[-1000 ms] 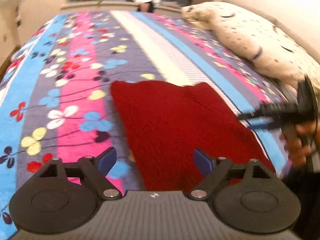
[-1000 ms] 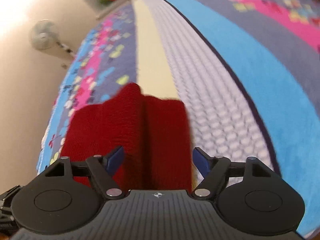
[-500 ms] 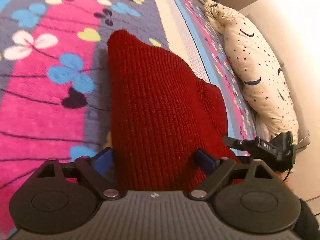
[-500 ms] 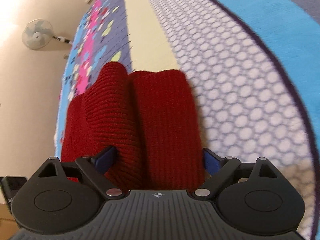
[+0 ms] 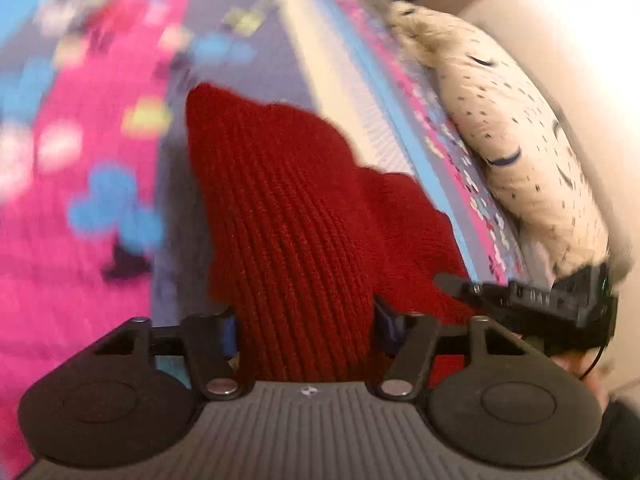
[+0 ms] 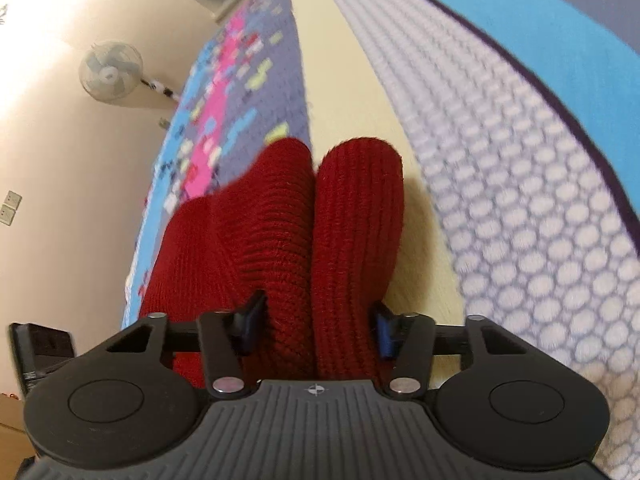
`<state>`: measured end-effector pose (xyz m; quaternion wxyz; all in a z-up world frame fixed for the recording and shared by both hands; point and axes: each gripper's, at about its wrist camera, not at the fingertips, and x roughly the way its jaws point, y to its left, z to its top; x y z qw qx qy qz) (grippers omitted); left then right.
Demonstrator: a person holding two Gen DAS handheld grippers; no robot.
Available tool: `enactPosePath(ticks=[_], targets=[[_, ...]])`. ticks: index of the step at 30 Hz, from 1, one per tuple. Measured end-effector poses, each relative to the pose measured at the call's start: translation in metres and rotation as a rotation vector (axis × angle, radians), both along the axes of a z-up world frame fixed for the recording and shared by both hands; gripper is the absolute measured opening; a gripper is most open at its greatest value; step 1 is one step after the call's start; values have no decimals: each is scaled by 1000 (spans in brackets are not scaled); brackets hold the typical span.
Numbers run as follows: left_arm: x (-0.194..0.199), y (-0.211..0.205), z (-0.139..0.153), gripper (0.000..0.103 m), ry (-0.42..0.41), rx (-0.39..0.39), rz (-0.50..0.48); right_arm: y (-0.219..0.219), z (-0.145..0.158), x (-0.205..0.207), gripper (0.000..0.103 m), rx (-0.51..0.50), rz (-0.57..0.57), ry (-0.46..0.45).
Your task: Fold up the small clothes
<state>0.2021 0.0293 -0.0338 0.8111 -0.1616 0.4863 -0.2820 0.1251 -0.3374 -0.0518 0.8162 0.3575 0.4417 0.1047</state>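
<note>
- Covering the bed is a bright blanket (image 5: 100,208) with flowers and stripes; a spotted pillow (image 5: 516,136) lies by the wall.
- A fan (image 6: 110,72) stands beside the bed.
- The left claw (image 5: 306,326) and right claw (image 6: 316,320) each pinch the red knit sweater (image 5: 288,208), bunched on the blanket.

Red knit garment (image 5: 288,216) is showing coarse ribbed wool-like cloth, matt. Bedspread (image 6: 520,184) is looking fleecy and soft, printed, with a raised honeycomb stripe. Pillow (image 5: 516,152) is wearing smooth speckled cotton-like cloth. Left gripper (image 5: 306,330) and right gripper (image 6: 316,326) are showing matt black plastic, ribbed bodies, small shiny metal pins.
</note>
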Motion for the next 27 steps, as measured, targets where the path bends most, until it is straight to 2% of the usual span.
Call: enactPosePath(ticks=[3, 8, 10, 11, 12, 13, 14, 15, 16, 18, 21, 24, 25, 27], targets=[[-1, 7, 27, 65, -147, 39, 19, 10, 21, 5, 45, 8, 18, -159], [-2, 26, 66, 66, -425, 41, 77, 33, 58, 19, 45, -11, 24, -451], [4, 35, 68, 75, -444, 36, 116, 42, 61, 32, 49, -25, 17, -507], [11, 38, 65, 79, -424, 59, 143, 47, 59, 42, 51, -41, 12, -502], [16, 41, 60, 83, -401, 120, 170, 52, 54, 53, 59, -75, 10, -465], [20, 43, 56, 80, -380, 207, 213, 59, 46, 65, 64, -127, 15, -395], [22, 46, 55, 78, -359, 289, 276, 66, 34, 78, 64, -187, 27, -297], [20, 50, 57, 78, -354, 313, 303, 69, 24, 84, 58, -233, 12, -227], [17, 54, 61, 78, -355, 296, 303, 71, 18, 85, 56, -260, -11, -182], [9, 60, 67, 78, -348, 256, 270, 65, 16, 84, 56, -219, -37, -155], [2, 49, 62, 78, -319, 278, 167, 60, 31, 76, 61, -168, -11, -235], [-5, 27, 43, 77, -294, 347, 13, 68, 43, 71, 72, -132, 69, -283], [-9, 18, 32, 78, -282, 387, -38, 73, 43, 69, 72, -137, 106, -277], [-17, 1, 16, 83, -321, 502, -88, 82, 35, 70, 72, -170, 175, -238]])
